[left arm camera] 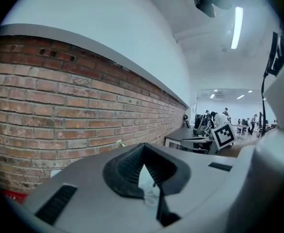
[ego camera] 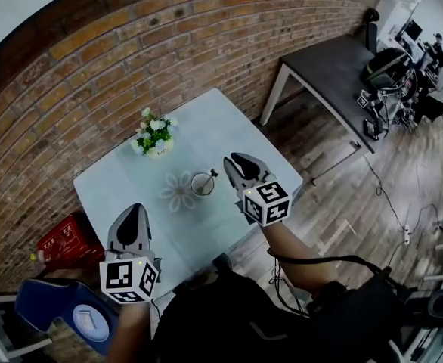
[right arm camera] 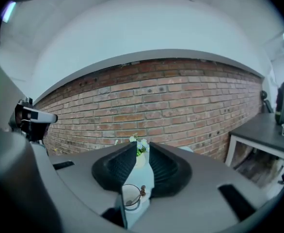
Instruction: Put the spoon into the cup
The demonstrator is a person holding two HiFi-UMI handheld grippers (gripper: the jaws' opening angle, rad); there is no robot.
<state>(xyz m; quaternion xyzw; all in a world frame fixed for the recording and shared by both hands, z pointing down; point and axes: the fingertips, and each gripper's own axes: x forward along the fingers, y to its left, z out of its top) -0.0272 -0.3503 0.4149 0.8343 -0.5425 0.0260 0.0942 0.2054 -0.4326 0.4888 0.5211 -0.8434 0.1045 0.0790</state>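
Observation:
A clear glass cup (ego camera: pixel 202 184) stands on the pale table (ego camera: pixel 229 127), beside a flower-shaped mat (ego camera: pixel 178 190). The spoon (ego camera: pixel 212 175) stands inside the cup, its handle end leaning over the right rim. My right gripper (ego camera: pixel 240 160) hovers just right of the cup, above it, open and holding nothing. In the right gripper view, the cup (right arm camera: pixel 131 196) and spoon handle (right arm camera: pixel 142 190) show through the gap of the right gripper (right arm camera: pixel 142 147). My left gripper (ego camera: pixel 133 213) hangs over the table's near left part, tips together, holding nothing; its fingertips meet in the left gripper (left arm camera: pixel 143 153) view.
A small vase of white flowers (ego camera: pixel 155 136) stands at the table's far side against the brick wall (ego camera: pixel 131 44). A red box (ego camera: pixel 64 242) and a blue chair (ego camera: pixel 74 312) are at the lower left. A dark desk (ego camera: pixel 339 66) with gear stands to the right.

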